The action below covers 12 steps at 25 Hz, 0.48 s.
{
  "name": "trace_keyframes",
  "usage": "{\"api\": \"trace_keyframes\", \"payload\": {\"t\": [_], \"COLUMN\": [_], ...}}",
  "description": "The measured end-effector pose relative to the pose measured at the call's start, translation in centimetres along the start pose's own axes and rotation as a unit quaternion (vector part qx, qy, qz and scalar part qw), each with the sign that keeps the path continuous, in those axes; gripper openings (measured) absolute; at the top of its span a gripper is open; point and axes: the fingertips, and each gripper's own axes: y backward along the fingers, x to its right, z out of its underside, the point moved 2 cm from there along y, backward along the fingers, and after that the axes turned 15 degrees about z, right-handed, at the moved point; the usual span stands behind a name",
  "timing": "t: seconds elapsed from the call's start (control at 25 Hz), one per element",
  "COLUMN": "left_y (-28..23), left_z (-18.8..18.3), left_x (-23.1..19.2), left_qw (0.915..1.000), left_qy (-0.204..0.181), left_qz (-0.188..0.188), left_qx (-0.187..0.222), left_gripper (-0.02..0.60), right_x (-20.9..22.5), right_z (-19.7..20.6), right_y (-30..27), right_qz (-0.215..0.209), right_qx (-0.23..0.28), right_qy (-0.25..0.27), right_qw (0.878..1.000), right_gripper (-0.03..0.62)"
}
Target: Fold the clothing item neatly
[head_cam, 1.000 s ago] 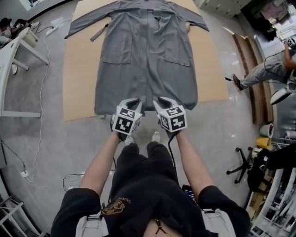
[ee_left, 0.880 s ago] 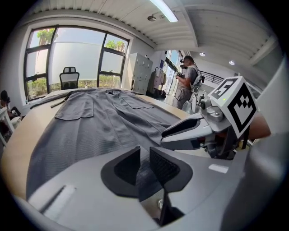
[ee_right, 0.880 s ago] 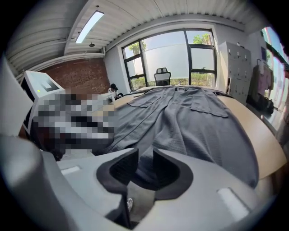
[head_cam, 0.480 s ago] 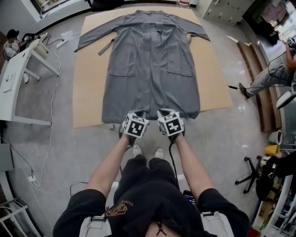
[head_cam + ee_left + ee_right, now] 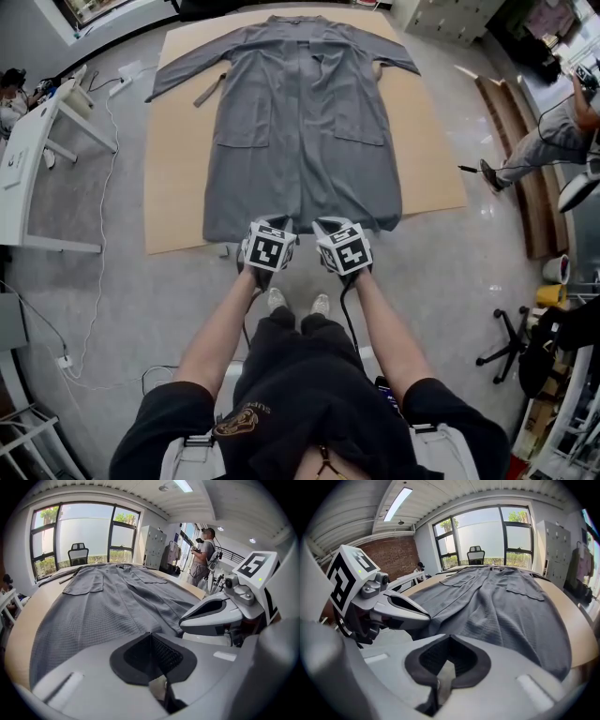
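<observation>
Garment: we are looking down at a long grey woven coat (image 5: 300, 122) that is lying flat and face up, collar at the far end, both sleeves spreading out to the sides.
Surface: the coat is resting on a flat tan rectangular board (image 5: 178, 169), which is lying on the glossy grey floor (image 5: 122, 300); the bottom hem (image 5: 234, 230) is reaching the board's near edge.
Details: two patch pockets (image 5: 244, 117) are sitting at mid-length, and a loose grey fabric belt (image 5: 211, 91) is trailing beside the left sleeve.
Left gripper: we are holding the left gripper (image 5: 274, 225) at the hem, just left of the coat's centre line. Its jaws have just been closing and are now standing tip to tip; we cannot tell whether any cloth is caught at the tips, and nothing is showing between the pads.
Right gripper: we are holding the right gripper (image 5: 328, 225) just beside it, right of the centre line, at the same hem. Its jaws have also just been closing and are now meeting, with the same doubt about the cloth.
Surroundings: a white table (image 5: 28, 159) is standing at the left, a black wheeled office chair (image 5: 497, 342) at the lower right, and another person's leg (image 5: 534, 150) is showing at the right edge.
</observation>
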Motion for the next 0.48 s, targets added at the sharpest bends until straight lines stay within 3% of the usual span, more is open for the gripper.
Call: {"api": "trace_keyframes", "payload": {"t": [0.24, 0.48], "left_y": [-1.1, -1.8], "left_z": [-0.1, 0.4], "left_x": [0.6, 0.5], "left_qw": [0.9999, 0.9997], "left_qy": [-0.008, -0.018], "left_qz": [0.013, 0.003], "left_qx": [-0.007, -0.017], "left_gripper": [0.014, 0.014], "right_x": [0.0, 1.5], "right_z": [0.3, 0.3], "right_y": [0.7, 0.2], "right_qz": [0.000, 0.043], "right_qx": [0.004, 0.017], "right_qy": [-0.001, 0.000], "right_qw": [1.000, 0.999], "right_gripper": [0.003, 0.021]}}
